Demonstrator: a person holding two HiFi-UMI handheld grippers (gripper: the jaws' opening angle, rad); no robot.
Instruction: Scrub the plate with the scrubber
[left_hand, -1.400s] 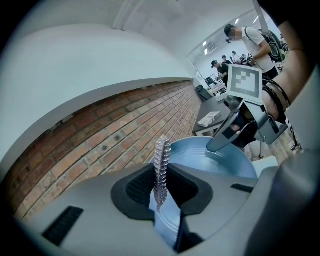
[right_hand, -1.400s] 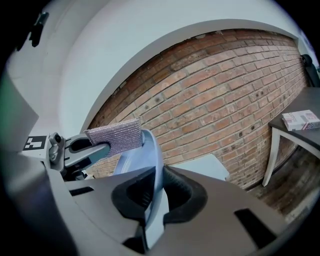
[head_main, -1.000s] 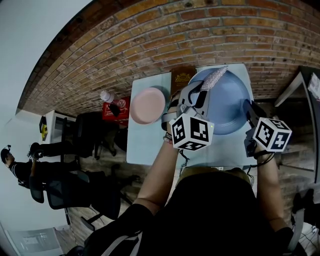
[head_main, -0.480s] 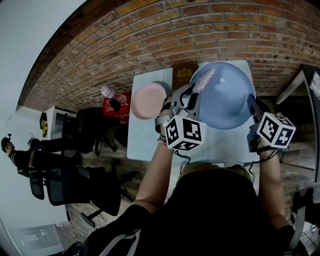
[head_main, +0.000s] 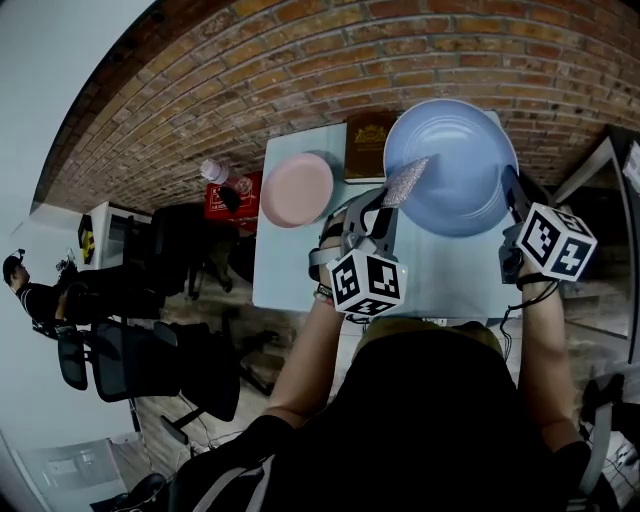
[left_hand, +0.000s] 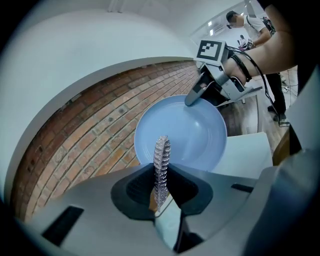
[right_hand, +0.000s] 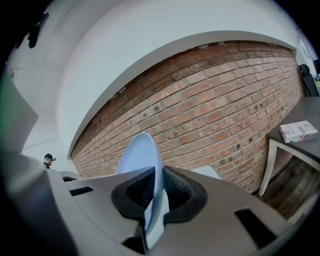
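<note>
Change: the scrubber has slid from the plate's far side back to its near left rim; probably one stroke done.
Left gripper: fingers pinch the scrubber against the plate's face; contact unclear.
Right gripper: fingers narrow, clamping the plate's right rim, tilted above the counter's far right corner.

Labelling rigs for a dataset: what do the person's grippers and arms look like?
The left gripper and right gripper are grey and black, each carrying a white cube with black square markers and trailing a black cable. The person wears a black top.
</note>
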